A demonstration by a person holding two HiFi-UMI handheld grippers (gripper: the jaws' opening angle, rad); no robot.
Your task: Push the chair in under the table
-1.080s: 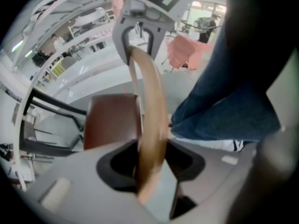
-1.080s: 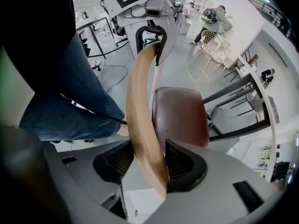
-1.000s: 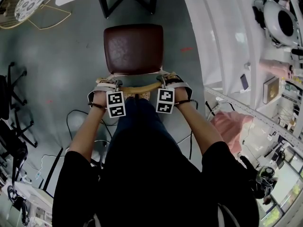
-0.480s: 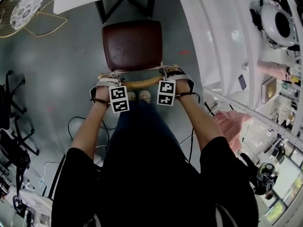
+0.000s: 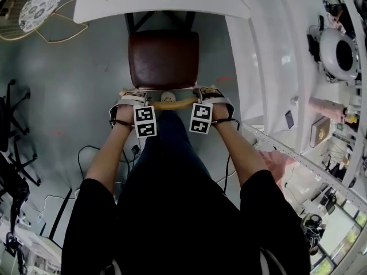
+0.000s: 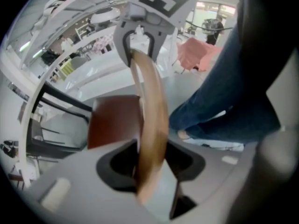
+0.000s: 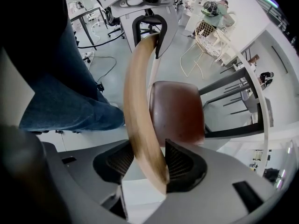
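The chair has a dark brown seat (image 5: 163,59) and a curved wooden backrest (image 5: 172,103). The seat's far edge lies under the rim of the white table (image 5: 166,2). My left gripper (image 5: 133,96) is shut on the left end of the backrest, and my right gripper (image 5: 207,93) is shut on the right end; both point down. In the left gripper view the backrest (image 6: 152,125) runs between the left gripper (image 6: 149,164) jaws, with the seat (image 6: 114,122) below. In the right gripper view the backrest (image 7: 140,106) runs between the right gripper (image 7: 145,164) jaws, next to the seat (image 7: 177,111).
A long white counter (image 5: 269,67) runs along the right of the chair. A wire chair with a patterned round cushion (image 5: 37,7) stands at the far left. Black chair bases (image 5: 14,113) and cables (image 5: 92,148) lie on the grey floor at the left. The person's legs stand just behind the backrest.
The chair has slid forward toward the table with both grippers on its backrest. The seat's far edge, earlier short of the tabletop, now lies beneath it.
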